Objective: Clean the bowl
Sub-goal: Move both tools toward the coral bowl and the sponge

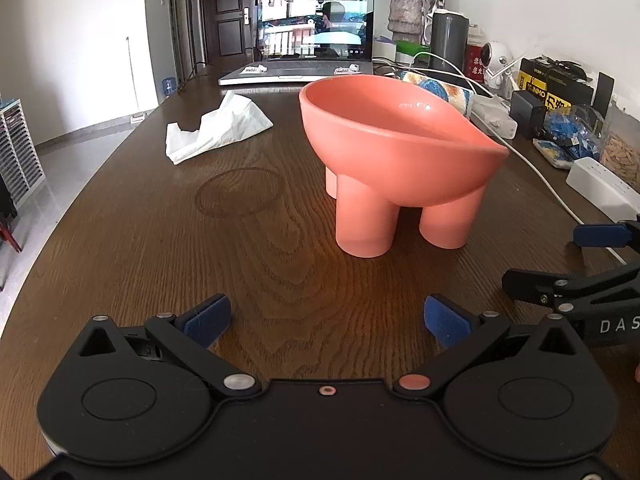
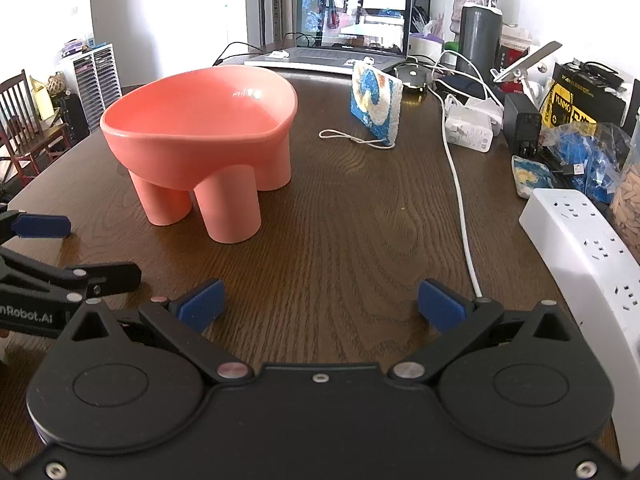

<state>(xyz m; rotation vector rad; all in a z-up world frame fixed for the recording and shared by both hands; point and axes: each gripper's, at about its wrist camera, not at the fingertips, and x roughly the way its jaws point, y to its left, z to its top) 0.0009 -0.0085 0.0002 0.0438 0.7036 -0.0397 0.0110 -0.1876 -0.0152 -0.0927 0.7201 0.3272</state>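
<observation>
Left wrist view: the left gripper (image 1: 327,317) hovers low over the wooden table (image 1: 120,248) with its jaws spread wide and empty, and the coral footed bowl (image 1: 396,152) stands upright ahead of them, slightly to the right. The crumpled white tissue (image 1: 216,126) lies farther ahead to the left, likely left within reach as the wiping cloth. The right gripper (image 2: 320,304) also gapes empty; the bowl (image 2: 200,132) sits ahead-left of its jaws, probably kept between both tools so one can steady it.

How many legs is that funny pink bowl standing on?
3 show. On the salmon-pink footed bowl, the right wrist view shows one front leg, one to its left, one behind on the right. A fourth may be hidden behind them.
</observation>
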